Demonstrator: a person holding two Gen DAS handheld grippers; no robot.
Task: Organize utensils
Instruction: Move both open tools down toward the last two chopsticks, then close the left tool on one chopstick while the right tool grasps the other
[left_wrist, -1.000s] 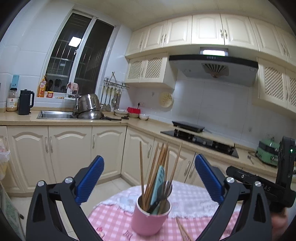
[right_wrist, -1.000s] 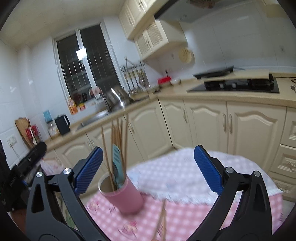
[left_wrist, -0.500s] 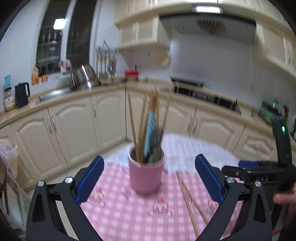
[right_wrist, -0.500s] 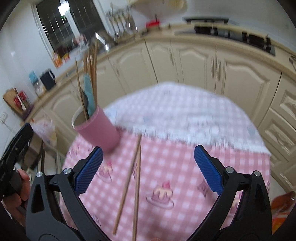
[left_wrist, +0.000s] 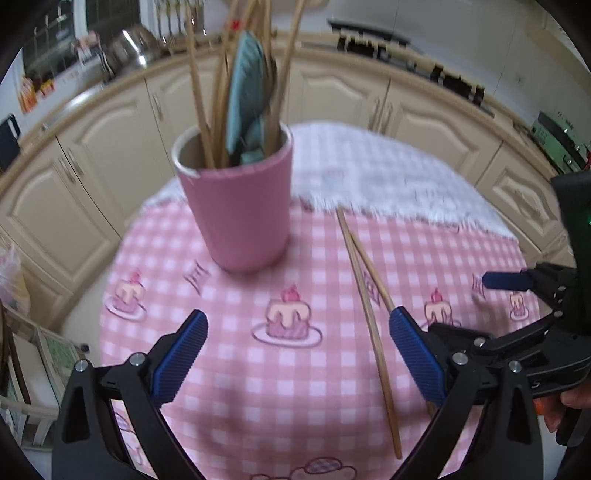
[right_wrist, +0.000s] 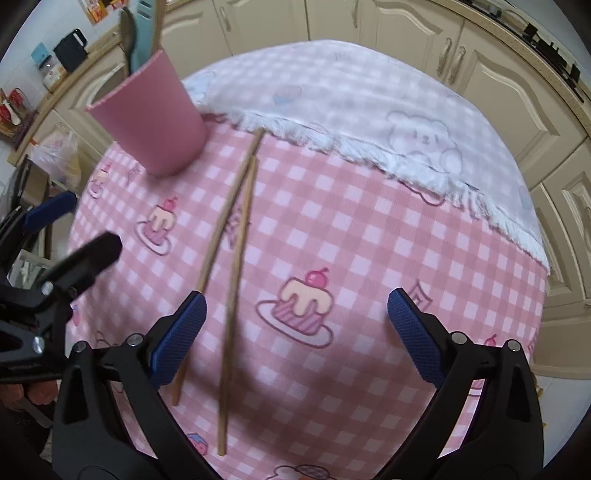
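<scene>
Both grippers, left (left_wrist: 295, 354) & right (right_wrist: 295, 328), are dipping toward table, jaws apart, empty, right one lining up over chopsticks (right_wrist: 232, 258) for cup (right_wrist: 147, 122).

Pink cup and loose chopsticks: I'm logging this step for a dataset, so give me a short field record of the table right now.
holder: pink cup, upright on the tablecloth
holder contents: wooden chopsticks and a teal utensil, standing up
loose items: two chopsticks flat on the cloth, right of the cup, side by side
left gripper: jaws open, empty, over the cloth
right gripper: jaws open, empty, over the loose pair
task status: loose pair not yet picked up
</scene>
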